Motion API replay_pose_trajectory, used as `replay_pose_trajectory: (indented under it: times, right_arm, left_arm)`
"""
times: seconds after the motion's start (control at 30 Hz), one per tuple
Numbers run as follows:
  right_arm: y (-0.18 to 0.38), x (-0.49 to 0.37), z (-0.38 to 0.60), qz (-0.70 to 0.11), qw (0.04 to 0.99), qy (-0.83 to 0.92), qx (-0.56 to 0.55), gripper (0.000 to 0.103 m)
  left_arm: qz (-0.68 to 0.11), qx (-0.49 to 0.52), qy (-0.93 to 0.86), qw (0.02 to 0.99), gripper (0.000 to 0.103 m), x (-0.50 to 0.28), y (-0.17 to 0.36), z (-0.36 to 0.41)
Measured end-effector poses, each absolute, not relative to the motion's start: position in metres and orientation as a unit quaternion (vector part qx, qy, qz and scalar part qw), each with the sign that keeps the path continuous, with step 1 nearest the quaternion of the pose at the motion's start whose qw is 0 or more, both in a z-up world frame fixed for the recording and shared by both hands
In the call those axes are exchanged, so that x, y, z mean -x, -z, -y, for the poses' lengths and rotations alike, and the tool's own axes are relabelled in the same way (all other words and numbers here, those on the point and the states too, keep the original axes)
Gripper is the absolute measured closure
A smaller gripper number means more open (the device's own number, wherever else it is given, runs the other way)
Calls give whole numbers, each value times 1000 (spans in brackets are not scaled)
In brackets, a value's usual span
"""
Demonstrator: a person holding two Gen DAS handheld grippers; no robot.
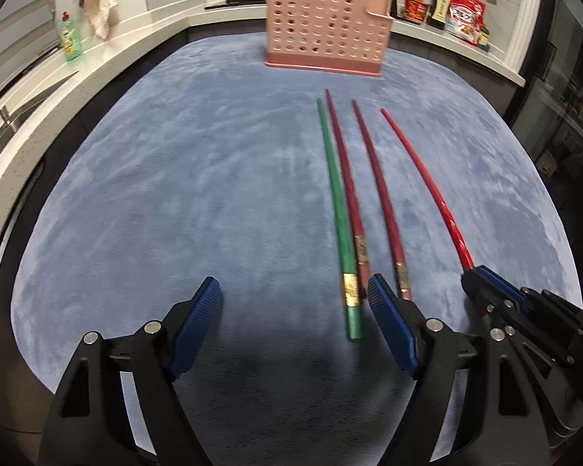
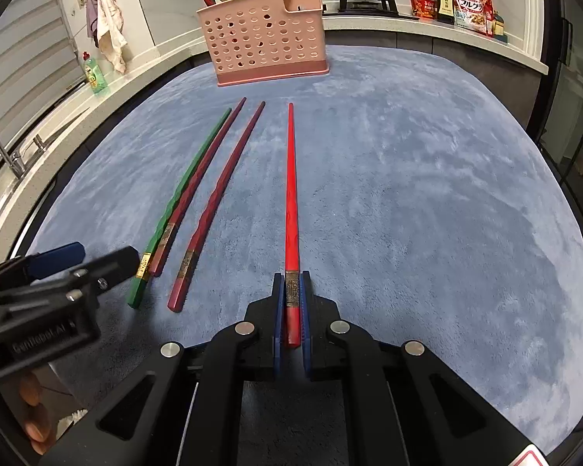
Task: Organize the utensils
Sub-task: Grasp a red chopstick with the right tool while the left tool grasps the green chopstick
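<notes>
Plush matt blue cloth mat (image 2: 408, 194); glossy red chopstick (image 2: 291, 194); perforated pink plastic basket (image 2: 266, 44)

four chopsticks (image 2: 210, 198), one pink caddy (image 2: 268, 44), two tongs (image 2: 291, 310)

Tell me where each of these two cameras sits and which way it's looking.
Left wrist: on the left gripper, angled down over the blue mat toward the pink caddy; its open fingers show, and the right gripper at the right edge.
Right wrist: on the right gripper, facing likewise; its fingers clamp the bright red chopstick.
Shared: mat, caddy, green chopstick, two dark red chopsticks.
</notes>
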State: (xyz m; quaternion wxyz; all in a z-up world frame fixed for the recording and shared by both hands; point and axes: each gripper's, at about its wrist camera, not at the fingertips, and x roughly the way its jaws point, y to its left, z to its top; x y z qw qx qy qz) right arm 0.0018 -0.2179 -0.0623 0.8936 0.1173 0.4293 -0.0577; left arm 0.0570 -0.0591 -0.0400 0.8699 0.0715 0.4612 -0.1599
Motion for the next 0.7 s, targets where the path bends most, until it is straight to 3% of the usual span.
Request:
replay_pose_trajectory:
  times: [0.57,0.7]
  right_arm:
    - [63,-1,221,-430,892,52,-130,96]
    - [63,-1,220,-430,892,52,-130,96]
  left_arm:
    - [-476,-89,143,863,28,-57,55,52]
    - [-472,-89,146,865,35,-63,54,56]
